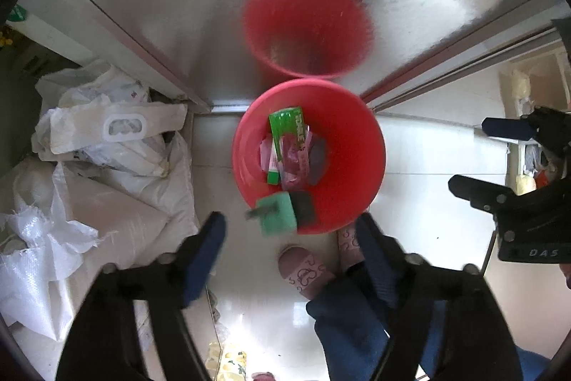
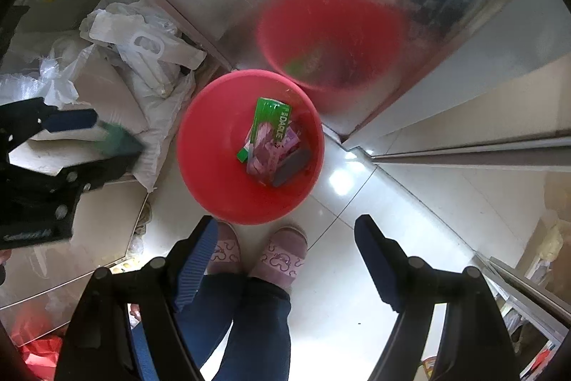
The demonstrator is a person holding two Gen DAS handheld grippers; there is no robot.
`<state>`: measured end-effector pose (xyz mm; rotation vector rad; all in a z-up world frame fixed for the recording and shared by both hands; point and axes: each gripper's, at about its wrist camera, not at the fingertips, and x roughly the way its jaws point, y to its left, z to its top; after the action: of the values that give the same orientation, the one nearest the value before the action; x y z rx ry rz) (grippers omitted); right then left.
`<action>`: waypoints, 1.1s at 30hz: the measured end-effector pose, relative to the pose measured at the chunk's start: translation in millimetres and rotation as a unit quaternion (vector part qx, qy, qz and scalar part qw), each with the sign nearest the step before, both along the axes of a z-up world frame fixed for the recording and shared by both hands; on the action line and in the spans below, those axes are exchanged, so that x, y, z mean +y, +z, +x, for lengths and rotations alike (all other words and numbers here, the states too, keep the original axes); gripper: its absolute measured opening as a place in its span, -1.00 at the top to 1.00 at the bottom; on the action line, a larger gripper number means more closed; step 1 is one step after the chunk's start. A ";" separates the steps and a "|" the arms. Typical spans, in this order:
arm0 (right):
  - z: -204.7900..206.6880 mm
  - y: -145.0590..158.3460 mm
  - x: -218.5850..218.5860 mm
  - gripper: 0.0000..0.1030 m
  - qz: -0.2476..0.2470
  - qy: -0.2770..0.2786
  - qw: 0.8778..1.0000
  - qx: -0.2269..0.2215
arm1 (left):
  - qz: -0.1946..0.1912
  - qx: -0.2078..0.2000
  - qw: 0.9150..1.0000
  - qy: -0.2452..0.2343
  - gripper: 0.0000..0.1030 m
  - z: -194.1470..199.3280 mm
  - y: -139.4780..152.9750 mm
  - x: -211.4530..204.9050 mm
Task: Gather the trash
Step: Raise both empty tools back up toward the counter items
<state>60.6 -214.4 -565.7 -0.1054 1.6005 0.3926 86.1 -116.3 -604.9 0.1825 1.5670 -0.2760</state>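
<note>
Just beyond left claw, green sponge, blurred

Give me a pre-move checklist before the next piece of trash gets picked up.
1. Left gripper open: ok.
2. Green sponge free of the left fingers: ok, it is blurred, over the near rim.
3. Sponge settled inside the red bin: cannot tell.
4. Right gripper open and empty: ok.
5. Bin upright with room left: ok.
</note>
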 end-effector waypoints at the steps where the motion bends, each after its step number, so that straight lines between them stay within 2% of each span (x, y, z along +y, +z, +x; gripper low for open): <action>1: -0.3 2.2 -0.1 -0.49 0.000 0.000 1.000 -0.002 | 0.006 -0.005 1.000 -0.006 -0.47 -0.3 3.5 -1.1; 5: -3.3 13.0 1.6 -0.49 0.003 0.009 1.000 -0.020 | 0.034 -0.018 0.999 -0.030 -0.53 -4.3 17.8 -8.8; 8: -7.6 26.4 6.3 -0.49 0.006 0.028 0.999 -0.044 | 0.029 -0.021 0.999 -0.036 -0.55 -9.2 33.4 -9.9; 10: -10.1 36.2 7.9 -0.49 0.011 0.038 0.998 -0.054 | 0.032 -0.025 0.998 -0.039 -0.65 -13.4 44.8 -8.8; 13: -14.5 53.1 11.0 -0.49 0.002 0.059 0.996 -0.074 | 0.019 -0.025 0.999 -0.011 -0.65 -17.7 69.9 -2.1; 15: -15.6 67.0 10.5 -0.49 0.003 0.060 0.995 -0.079 | 0.002 -0.025 1.000 0.019 -0.65 -21.3 92.8 4.7; 19: -17.6 108.2 5.0 -0.49 0.030 0.043 0.995 -0.081 | -0.004 -0.038 0.998 0.043 -0.65 -34.4 144.9 15.3; 22: -22.9 153.7 8.1 -0.49 0.037 0.053 0.992 -0.107 | -0.009 -0.043 0.997 0.067 -0.65 -45.0 186.9 23.9; 29: -28.9 257.1 7.5 -0.49 0.055 0.042 0.989 -0.134 | -0.019 -0.093 0.989 0.110 -0.65 -72.4 307.0 36.2; 33: -31.6 308.0 2.6 -0.49 0.057 0.040 0.983 -0.168 | -0.008 -0.128 0.986 0.108 -0.68 -83.0 365.6 37.4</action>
<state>29.1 -211.8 -257.7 -0.1415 1.2419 0.5004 3.1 -78.9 -239.3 0.0326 1.3160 -0.0894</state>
